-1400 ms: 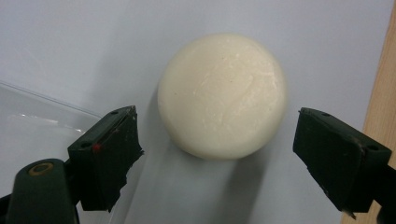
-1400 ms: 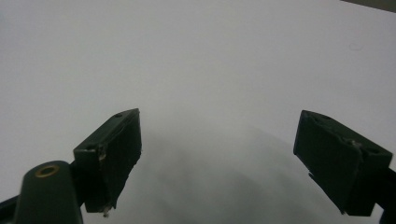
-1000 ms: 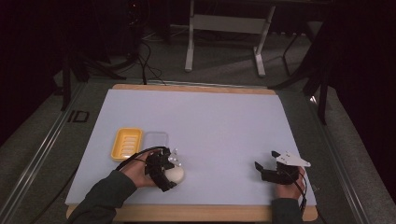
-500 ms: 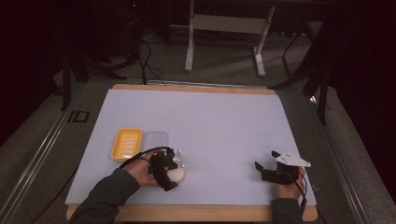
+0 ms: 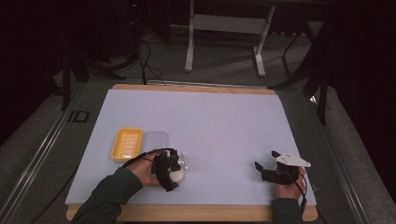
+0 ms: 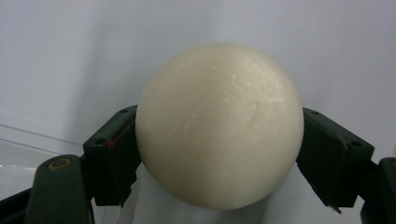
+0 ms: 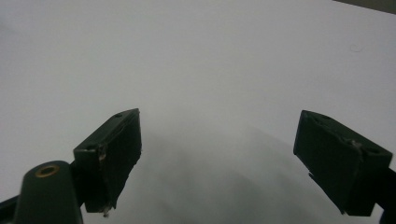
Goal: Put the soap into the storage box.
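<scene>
- On the white mat in the high view, the left gripper sits near the front edge, its jaws on either side of a cream-white bar of soap that lies on the mat.
- Just beyond it stand a yellow soap dish and, touching the dish's right side, a clear lid; the soap is near both but in neither.
- Against the earlier high views, the left hand has barely shifted, while its jaws have just been closing with the soap between them; I judge the grasp is made or nearly made, and a lift towards the dish looks like the next step.
- The right gripper rests well apart at the mat's front right, in the same spot as before, jaws spread and nothing between them.
- "ID" is printed on the grey surround left of the mat; no other writing can be read.
- In the left gripper view, the soap is rounded and smooth, with a faint curved imprint but no legible brand; both black pads touch its sides, so it is grasped.
- A clear edge shows at lower left.
- In the right gripper view, the right gripper stands released over bare mat, no label visible.
</scene>
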### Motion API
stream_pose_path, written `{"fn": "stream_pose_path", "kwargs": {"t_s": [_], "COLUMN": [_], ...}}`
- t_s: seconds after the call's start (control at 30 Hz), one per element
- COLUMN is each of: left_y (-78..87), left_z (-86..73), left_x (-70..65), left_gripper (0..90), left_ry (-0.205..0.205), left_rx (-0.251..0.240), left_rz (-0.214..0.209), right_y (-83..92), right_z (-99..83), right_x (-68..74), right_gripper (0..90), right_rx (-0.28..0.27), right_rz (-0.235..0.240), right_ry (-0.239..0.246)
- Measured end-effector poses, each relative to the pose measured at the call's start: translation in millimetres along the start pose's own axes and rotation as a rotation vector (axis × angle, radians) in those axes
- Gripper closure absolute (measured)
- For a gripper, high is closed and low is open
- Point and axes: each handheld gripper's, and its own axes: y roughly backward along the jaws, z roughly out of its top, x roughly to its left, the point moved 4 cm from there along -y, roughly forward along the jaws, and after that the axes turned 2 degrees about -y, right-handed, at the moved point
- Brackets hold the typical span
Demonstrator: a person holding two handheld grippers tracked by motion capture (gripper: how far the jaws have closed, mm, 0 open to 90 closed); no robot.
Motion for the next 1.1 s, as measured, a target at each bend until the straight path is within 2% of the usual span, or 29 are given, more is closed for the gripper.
{"fn": "stream_pose_path", "kwargs": {"t_s": [0.4, 0.87, 1.1], "left_y": [-0.5, -0.5, 0.7], "left_z": [4.1, 4.5, 1.7], "left_x": [2.7, 2.9, 5.8], "left_gripper": [24.3, 24.8, 24.9], "left_ry": [-0.022, -0.017, -0.001], "left_rx": [0.045, 0.046, 0.051], "left_rz": [-0.012, -0.014, -0.002], "right_y": [-0.1, 0.0, -0.2], "right_z": [0.0, 0.0, 0.0], "right_x": [0.2, 0.2, 0.2], "right_gripper": [14.8, 14.8, 14.8], "right_rx": [0.002, 0.001, 0.001], "right_rz": [0.0, 0.0, 0.0], "right_ry": [0.003, 0.003, 0.005]}}
